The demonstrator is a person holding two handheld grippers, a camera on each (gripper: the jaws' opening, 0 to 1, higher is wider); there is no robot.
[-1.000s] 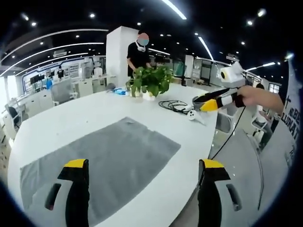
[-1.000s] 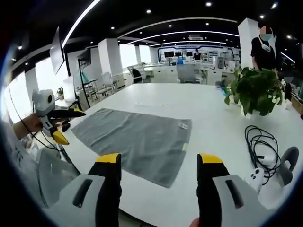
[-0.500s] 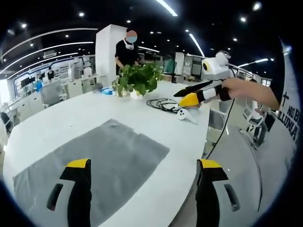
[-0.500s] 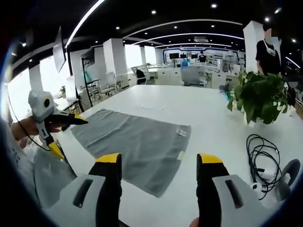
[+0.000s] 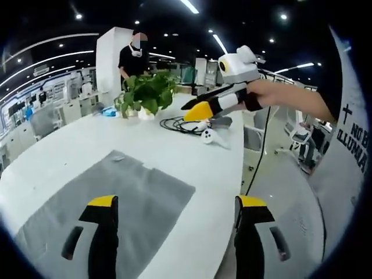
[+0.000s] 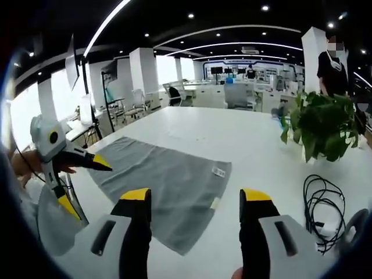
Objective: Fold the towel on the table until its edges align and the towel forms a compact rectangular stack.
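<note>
Lying flat and unfolded on the white counter: grey towel, its label corner toward the plant side. Potted plant, black cable coil and white controller sit well apart from it. Left gripper, jaws spread and empty, has moved closer to the towel's near corner than a second ago. Right gripper, jaws nearly together, holding nothing, now hangs over the cable, further in.
</note>
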